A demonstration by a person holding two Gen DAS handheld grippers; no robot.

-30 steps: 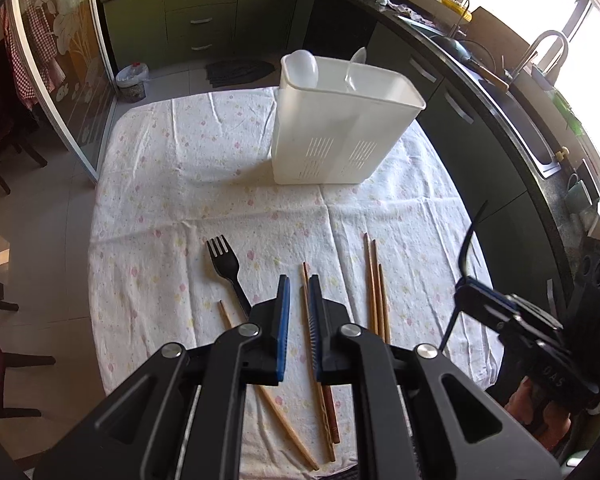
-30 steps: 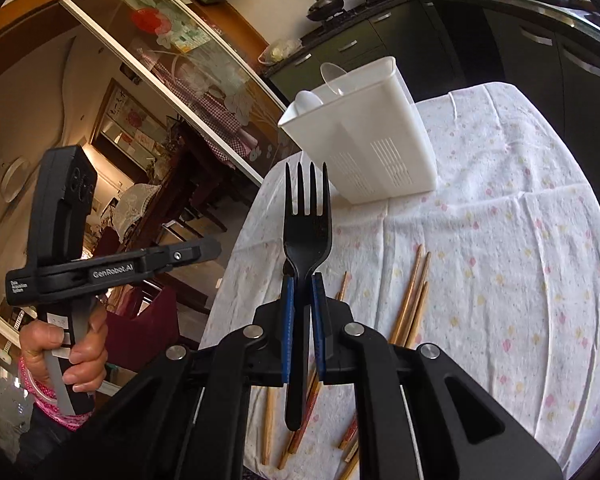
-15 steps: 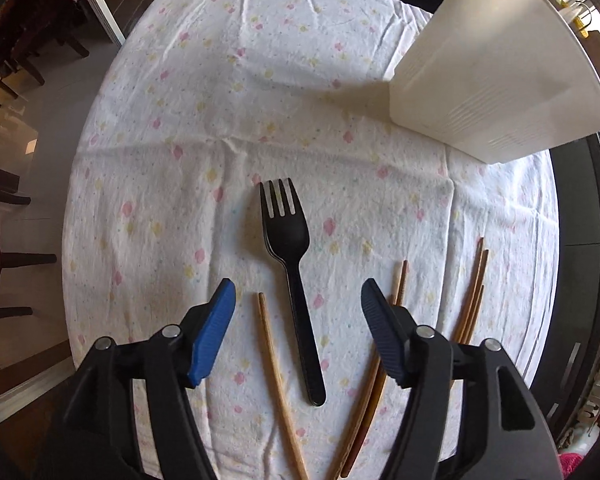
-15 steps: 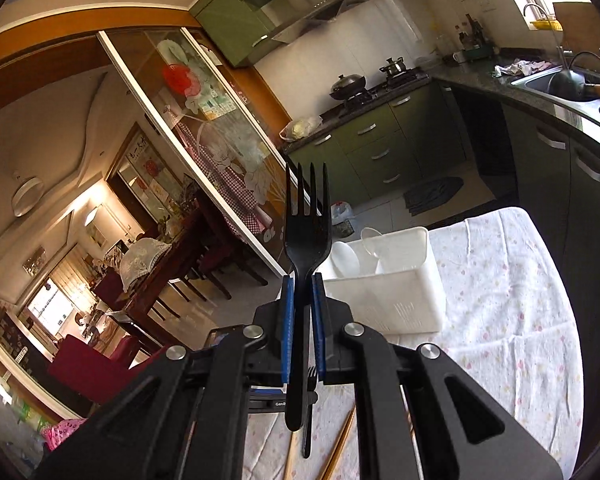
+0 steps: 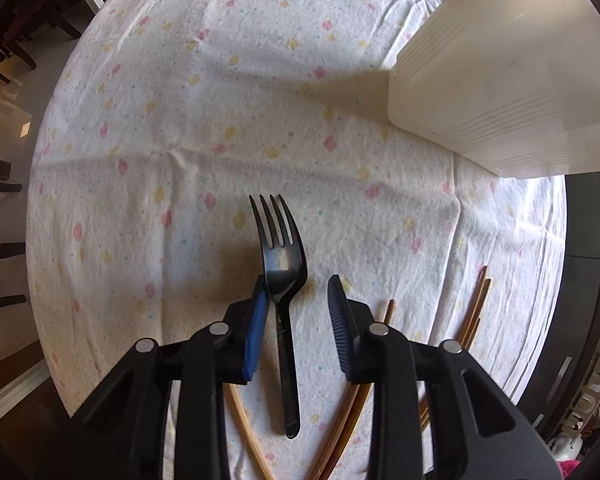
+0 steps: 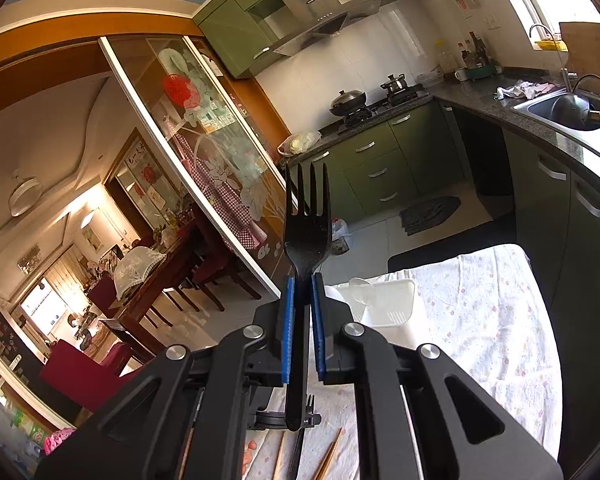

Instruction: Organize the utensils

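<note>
on the left, the left claw [image 5: 298, 312] hangs low over the desk [image 5: 180, 128] with its two blue-padded fingers [image 5: 255, 332] spread wide. between them lies a black plastic fork [image 5: 280, 276] flat on the flowered cloth, tines pointing away from the camera and handle running back toward it. the left pad sits just beside the fork's neck, though whether it touches cannot be told; the right pad stands clearly apart from it. a single wooden chopstick [image 5: 246, 428] lies under the left finger, angled across the cloth. more wooden chopsticks [image 5: 474, 316] lie to the right of the fork, partly hidden by the right finger, fanning out toward the desk's edge. a white plastic utensil holder [image 5: 496, 80] stands at the far right of this view, well apart from the fork.

on the right, the right claw [image 6: 300, 312] is raised high above the desk, its pads pressed together on the handle of a second black fork [image 6: 307, 220], which stands upright with tines up against the kitchen background. beyond and below it, the white holder [image 6: 388, 300] sits on the cloth with a clear plastic spoon [image 6: 360, 290] showing in it. green cabinets [image 6: 376, 160] line the far wall.
</note>
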